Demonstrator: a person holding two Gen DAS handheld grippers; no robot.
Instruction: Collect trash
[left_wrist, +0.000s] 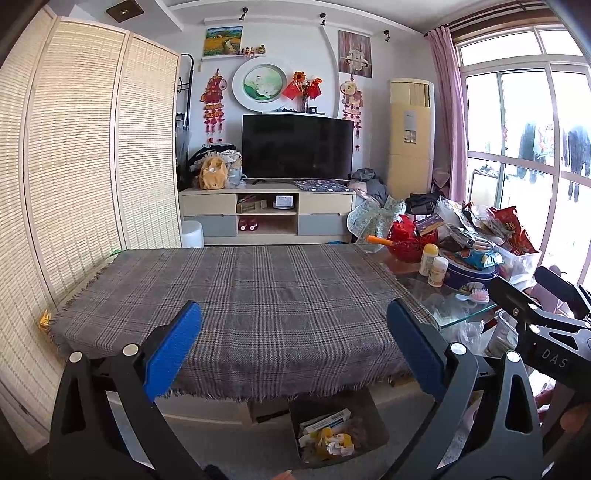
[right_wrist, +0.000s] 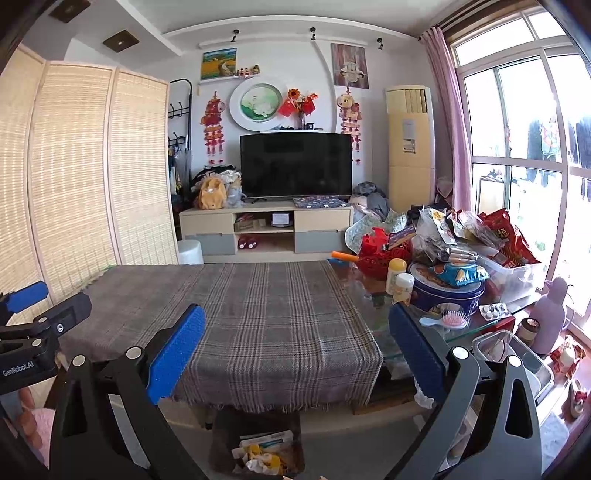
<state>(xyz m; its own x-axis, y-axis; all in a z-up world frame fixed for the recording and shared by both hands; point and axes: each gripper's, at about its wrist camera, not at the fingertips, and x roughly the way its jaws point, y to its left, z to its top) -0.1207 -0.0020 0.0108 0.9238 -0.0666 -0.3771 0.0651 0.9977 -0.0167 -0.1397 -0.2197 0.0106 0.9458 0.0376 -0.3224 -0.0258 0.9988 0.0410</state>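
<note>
A dark trash bin (left_wrist: 338, 430) stands on the floor under the table's front edge, holding crumpled paper, yellow scraps and a small carton; it also shows in the right wrist view (right_wrist: 258, 443). The plaid cloth (left_wrist: 240, 295) covers the table and bears no loose trash; it also shows in the right wrist view (right_wrist: 258, 314). My left gripper (left_wrist: 295, 347) is open and empty above the table's front edge. My right gripper (right_wrist: 295, 350) is open and empty, to the right of the left one. Each gripper shows at the other view's edge.
The glass table end (right_wrist: 480, 325) at right is crowded with snack bags, a blue tin (right_wrist: 447, 295), two bottles and a pink hairbrush (right_wrist: 452, 318). A woven folding screen (left_wrist: 74, 184) stands at left. A TV (left_wrist: 295, 147) on its cabinet stands behind.
</note>
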